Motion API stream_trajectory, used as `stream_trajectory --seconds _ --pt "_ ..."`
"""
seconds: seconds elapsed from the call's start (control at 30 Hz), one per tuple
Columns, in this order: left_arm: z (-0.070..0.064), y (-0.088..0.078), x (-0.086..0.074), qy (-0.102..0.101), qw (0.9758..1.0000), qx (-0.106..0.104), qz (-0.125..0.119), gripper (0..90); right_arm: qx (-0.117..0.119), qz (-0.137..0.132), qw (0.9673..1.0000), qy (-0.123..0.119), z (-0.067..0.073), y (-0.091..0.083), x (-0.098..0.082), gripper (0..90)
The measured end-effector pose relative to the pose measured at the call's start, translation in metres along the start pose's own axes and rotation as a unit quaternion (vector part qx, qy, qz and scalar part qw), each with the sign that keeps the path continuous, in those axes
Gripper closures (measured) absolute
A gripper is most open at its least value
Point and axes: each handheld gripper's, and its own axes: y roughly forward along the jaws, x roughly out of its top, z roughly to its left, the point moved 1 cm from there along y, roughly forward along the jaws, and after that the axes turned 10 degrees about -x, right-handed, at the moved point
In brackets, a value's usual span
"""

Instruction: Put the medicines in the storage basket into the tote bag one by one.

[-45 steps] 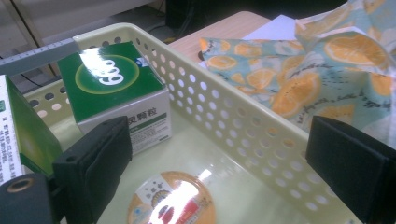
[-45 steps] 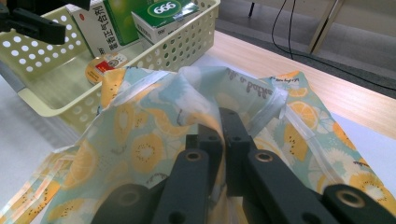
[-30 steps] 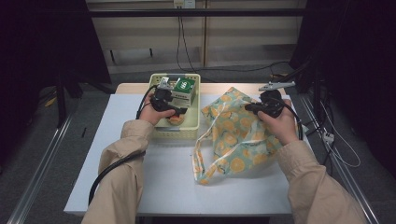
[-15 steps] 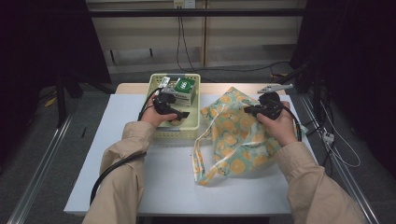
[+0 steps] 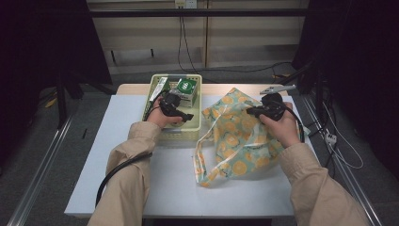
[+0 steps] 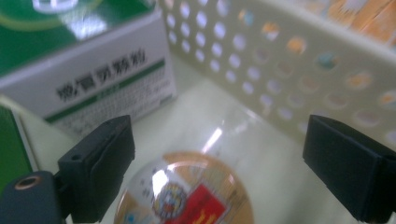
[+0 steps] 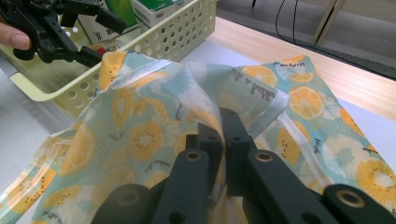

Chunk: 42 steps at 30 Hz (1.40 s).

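Observation:
A fabric bag (image 5: 235, 141) printed with orange slices lies on the white table, right of a pale yellow perforated basket (image 5: 181, 134). My right gripper (image 5: 252, 112) is shut on a raised fold at the bag's rim (image 7: 201, 93); its jaws (image 7: 220, 123) pinch the cloth. My left gripper (image 5: 186, 115) reaches down inside the basket, open. In the left gripper view a round item with a clear top and an orange and red label (image 6: 187, 198) lies between the jaws (image 6: 219, 154), untouched. A green and white box (image 6: 88, 65) stands just behind it.
The basket holds the green box (image 5: 187, 87) and another pack (image 5: 159, 87) at its far end. Its perforated wall (image 6: 280, 70) is close on the left gripper's right. A grey tool (image 5: 277, 88) lies at the table's far right. White tabletop (image 5: 155, 183) stretches toward the front.
My left gripper has shifted slightly to the right inside the basket. The right gripper and the bag have stayed put.

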Motion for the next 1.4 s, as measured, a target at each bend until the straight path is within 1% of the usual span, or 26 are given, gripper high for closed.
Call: stream_trajectory --seconds 0.03,0.07,0.13,0.17,0.2,0.27,0.3,0.33,0.37,0.4,0.43,0.53,0.57,0.63,0.67,0.73,0.8,0.83,0.93,1.03,1.13,1.17,1.2,1.23,1.3,1.4 --pt "0.001 0.0 -0.001 -0.001 1.0 0.001 0.004 9.5 0.0 0.0 1.0 0.001 0.0 0.001 0.0 89.0" --pt "0.001 0.0 -0.001 -0.003 0.9999 -0.006 0.009 9.9 0.001 0.002 1.0 0.002 0.0 0.001 0.0 89.0" --pt "0.003 0.002 -0.003 -0.008 0.9998 0.002 0.019 10.0 0.002 0.002 1.0 0.002 0.001 0.002 0.0 89.0" --pt "0.004 0.002 -0.004 -0.006 0.9995 0.004 0.031 10.2 0.001 0.001 1.0 0.001 0.001 0.002 -0.001 89.0" --pt "0.004 0.003 -0.005 -0.012 0.9995 0.004 0.03 9.9 0.002 0.001 1.0 0.002 0.001 0.002 -0.001 89.0" --pt "0.005 0.004 -0.006 -0.015 0.9987 -0.001 0.048 10.3 0.001 0.002 1.0 0.001 0.001 0.002 -0.001 89.0" --pt "0.005 0.005 -0.007 -0.017 0.9983 0.005 0.055 10.8 0.001 0.002 1.0 0.002 0.001 0.001 -0.001 89.0" --pt "0.006 0.006 -0.008 -0.017 0.9972 0.005 0.073 11.9 0.001 0.002 1.0 0.002 0.001 0.001 -0.001 89.0" --pt "0.005 0.007 -0.009 -0.018 0.9961 0.031 0.081 12.8 0.001 0.001 1.0 0.002 0.001 0.0 -0.001 89.0" --pt "0.006 0.008 -0.009 -0.022 0.9963 0.015 0.082 12.8 0.0 0.0 1.0 0.003 0.0 -0.001 -0.002 89.0" --pt "0.007 0.008 -0.009 -0.025 0.9962 0.01 0.083 12.8 0.0 0.0 1.0 0.003 0.0 -0.001 -0.002 89.0" --pt "0.007 0.009 -0.01 -0.024 0.9949 0.023 0.096 17.8 -0.002 0.001 1.0 0.004 -0.001 -0.004 -0.004 89.0" --pt "0.008 0.009 -0.01 -0.024 0.9944 0.016 0.102 19.0 -0.002 0.0 1.0 0.004 -0.002 -0.005 -0.004 89.0" --pt "0.007 0.01 -0.009 -0.019 0.9935 0.022 0.11 20.3 -0.004 0.0 1.0 0.007 -0.003 -0.006 -0.005 89.0" --pt "0.007 0.011 -0.009 -0.028 0.9941 0.025 0.102 20.5 -0.004 -0.001 1.0 0.007 -0.004 -0.006 -0.006 89.0" --pt "0.008 0.008 -0.008 -0.034 0.9935 0.038 0.101 20.7 -0.004 0.0 0.9999 0.009 -0.005 -0.007 -0.008 89.0" --pt "0.009 0.005 -0.006 -0.048 0.9953 0.048 0.068 20.8 -0.005 0.001 0.9999 0.011 -0.006 -0.006 -0.01 89.0" --pt "0.009 0.002 -0.004 -0.047 0.996 0.045 0.061 20.8 -0.005 0.002 0.9999 0.012 -0.006 -0.006 -0.011 89.0" --pt "0.008 -0.005 0.003 -0.046 0.9966 0.058 0.038 20.9 -0.006 0.005 0.9999 0.012 -0.006 -0.005 -0.012 89.0" --pt "0.004 -0.015 0.014 -0.048 0.9975 0.05 0.012 20.9 -0.005 0.004 0.9999 0.013 -0.005 -0.003 -0.012 89.0" --pt "-0.004 -0.026 0.028 -0.038 0.9988 0.032 -0.003 20.9 -0.005 0.006 0.9999 0.009 -0.004 -0.001 -0.012 89.0" --pt "-0.009 -0.029 0.033 -0.032 0.9985 0.045 -0.001 20.9 -0.007 0.008 0.9999 0.008 -0.003 0.0 -0.012 89.0" --pt "-0.01 -0.033 0.037 -0.027 0.9993 0.026 0.002 20.9 -0.006 0.008 0.9999 0.012 -0.003 0.001 -0.012 89.0" --pt "-0.014 -0.036 0.04 -0.024 0.9995 0.018 0.002 20.9 -0.007 0.008 0.9999 0.012 -0.003 0.001 -0.012 89.1" --pt "-0.023 -0.042 0.045 -0.018 0.9998 0.01 0.0 20.9 -0.01 0.009 0.9999 0.011 -0.004 0.002 -0.013 89.1" --pt "-0.036 -0.051 0.051 -0.012 0.9998 -0.009 -0.015 20.9 -0.012 0.011 0.9997 0.017 -0.007 0.003 -0.014 89.0"
